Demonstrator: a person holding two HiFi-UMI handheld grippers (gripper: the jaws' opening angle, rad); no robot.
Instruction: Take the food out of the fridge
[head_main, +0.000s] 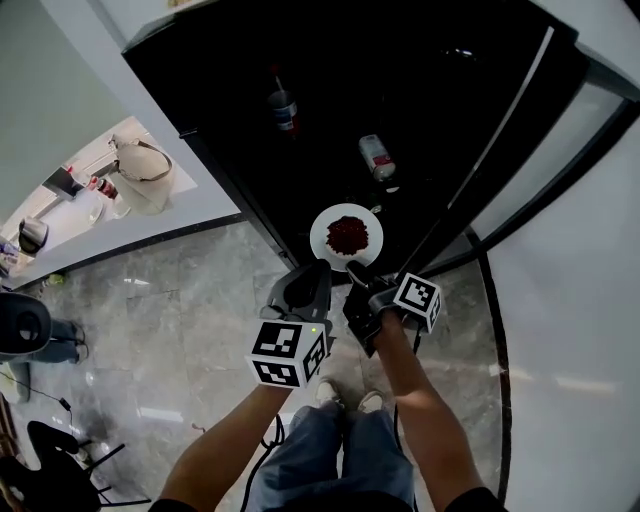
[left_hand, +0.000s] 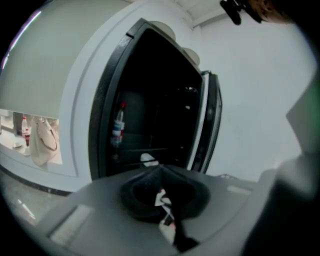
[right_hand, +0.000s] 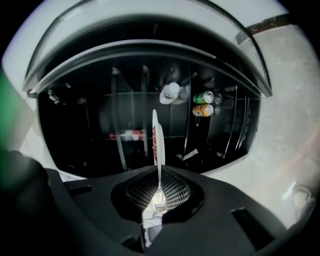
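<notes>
Standing at 10 o'clock in the head view, a white tabletop (head_main: 150, 215) carries a beige fabric handbag (head_main: 140, 165). The left gripper (head_main: 308, 272) sits just left of centre; its own view shows its jaws closed tip to tip with nothing between them (left_hand: 159, 169). Directly at its 1 o'clock is the round white plate (head_main: 322, 240), bearing a heap of dark red food (head_main: 347, 235) and seen against the lower edge of the open black fridge (head_main: 420, 70). The right gripper (head_main: 356, 270) has its jaws closed on the plate rim at the plate's 5 o'clock. In the right gripper view the plate stands edge-on (right_hand: 154, 122) at 12 o'clock of the jaws. A green can (right_hand: 203, 97) and an orange can (right_hand: 202, 110) sit inside at 2 o'clock.
</notes>
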